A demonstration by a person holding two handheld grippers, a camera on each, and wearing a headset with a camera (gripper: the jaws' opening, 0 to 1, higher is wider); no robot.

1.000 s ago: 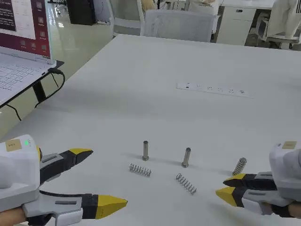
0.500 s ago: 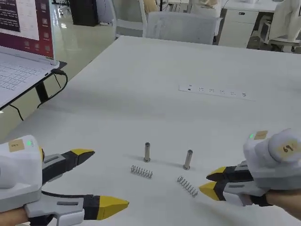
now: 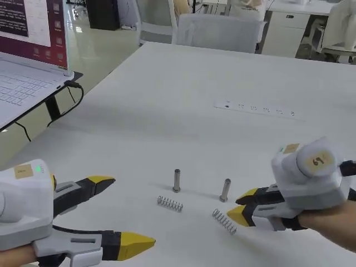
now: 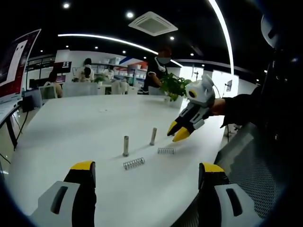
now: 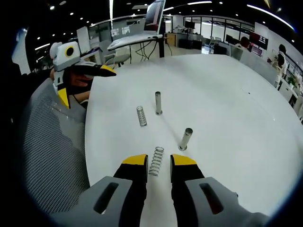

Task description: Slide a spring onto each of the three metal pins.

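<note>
the right claw (image 3: 242, 204) is low over the counter (image 3: 183, 111), its yellow tips pointed at the spring (image 3: 224, 221) that lies flat just in front of the right-hand pin (image 3: 225, 190). in the right gripper view this spring lies lengthwise between the two tips, and the jaws stand only a little apart; they hold nothing, and whether a tip touches the wire cannot be told. the narrow opening seems chosen on purpose: a thin spring needs a small gap, so that a short squeeze can take it. the left claw (image 3: 118, 211) hangs over the near edge of the counter, wide open and empty, well apart from the parts; probably it is held out of the way, or made ready for the second spring (image 3: 169, 203), which lies near the foot of the left-hand pin (image 3: 177, 181). both pins stand upright and bare, which is why a spring can go on from above. the count: two pins, two loose springs, two claws. each spring lies close to one pin, so the carry should be short. the step in hand looks like the pick of the first spring.
</note>
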